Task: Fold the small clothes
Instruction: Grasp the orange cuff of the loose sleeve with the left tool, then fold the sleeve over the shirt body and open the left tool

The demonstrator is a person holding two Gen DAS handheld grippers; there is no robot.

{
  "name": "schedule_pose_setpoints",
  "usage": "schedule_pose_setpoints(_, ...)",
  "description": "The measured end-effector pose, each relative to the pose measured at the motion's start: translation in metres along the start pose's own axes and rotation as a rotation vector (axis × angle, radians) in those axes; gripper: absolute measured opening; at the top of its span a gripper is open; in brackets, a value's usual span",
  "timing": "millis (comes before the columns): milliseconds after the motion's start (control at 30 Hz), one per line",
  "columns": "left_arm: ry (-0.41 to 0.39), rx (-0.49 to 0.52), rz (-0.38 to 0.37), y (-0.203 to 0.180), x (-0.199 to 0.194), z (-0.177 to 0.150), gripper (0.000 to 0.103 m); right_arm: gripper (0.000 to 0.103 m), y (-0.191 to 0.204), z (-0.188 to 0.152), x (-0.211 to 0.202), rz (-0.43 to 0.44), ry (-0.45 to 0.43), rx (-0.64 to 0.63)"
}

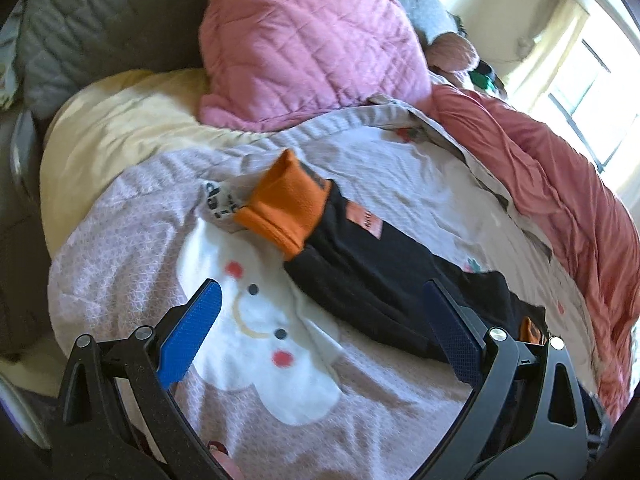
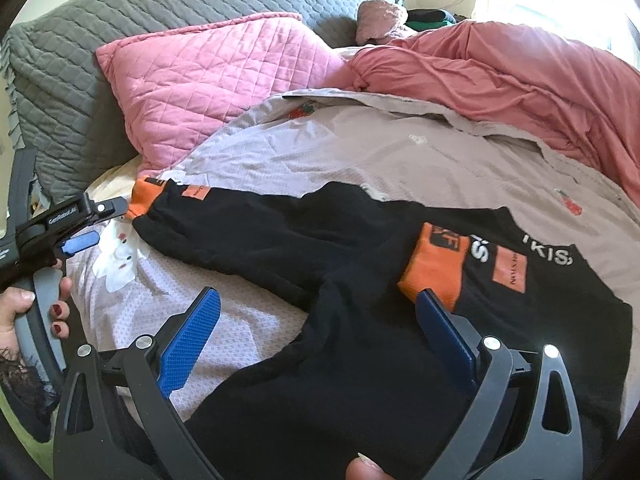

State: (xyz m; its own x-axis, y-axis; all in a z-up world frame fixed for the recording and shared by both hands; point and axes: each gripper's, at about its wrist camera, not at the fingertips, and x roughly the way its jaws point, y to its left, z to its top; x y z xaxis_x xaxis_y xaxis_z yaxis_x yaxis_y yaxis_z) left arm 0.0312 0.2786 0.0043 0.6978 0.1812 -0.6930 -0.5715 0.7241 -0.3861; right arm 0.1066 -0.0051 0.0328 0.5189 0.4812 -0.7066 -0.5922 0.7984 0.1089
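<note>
A: Black top (image 2: 360, 280) spread on the bed (image 2: 320, 140), one sleeve (image 1: 360, 264) stretched far left, the other cuff (image 2: 434, 266) folded onto the chest.

B: Left tool (image 1: 320, 332) spread wide, empty, hovering near the long sleeve. Right tool (image 2: 320, 344) spread wide too, over the body, pinching nothing.

A: Risks?

B: Probably grabbing the blanket (image 1: 132, 240) along with thin sleeve cloth. Dragging the sleeve could pull the folded cuff loose. Soft, uneven bedding, so likely a crooked fold.

A: Orange cuff (image 1: 280, 208) near a small printed item (image 1: 218, 200); might catch that as well.
</note>
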Motion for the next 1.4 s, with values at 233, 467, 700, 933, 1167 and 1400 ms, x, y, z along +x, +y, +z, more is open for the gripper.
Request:
schedule_pose_setpoints(233, -0.014, -0.097, -0.018, 0.017, 0.013, 0.005, 0.081, 0.098, -0.002, -0.003, 0.011, 0.009, 0.016, 0.009)
schedule_pose_setpoints(467, 0.0, -0.111, -0.046, 0.013, 0.035, 0.019, 0.055, 0.098, -0.007, 0.004, 0.013, 0.017, -0.002, 0.027)
schedule_pose_setpoints(700, 0.044, -0.086, -0.04, 0.01, 0.059, 0.021, 0.018, 0.098, -0.011, -0.004, 0.005, 0.03, -0.009, 0.064)
schedule_pose_setpoints(933, -0.027, -0.051, -0.071, 0.003, 0.038, 0.018, 0.01, 0.098, -0.027, -0.023, -0.002, 0.035, 0.017, 0.139)
schedule_pose_setpoints(1167, -0.131, 0.059, -0.1, -0.03, 0.001, 0.013, 0.01, 0.098, -0.067, -0.04, -0.023, -0.004, 0.01, 0.219)
schedule_pose_setpoints(1400, -0.173, 0.235, -0.228, -0.101, -0.036, -0.011, 0.01, 0.098, -0.122, -0.06, -0.056, -0.071, -0.017, 0.319)
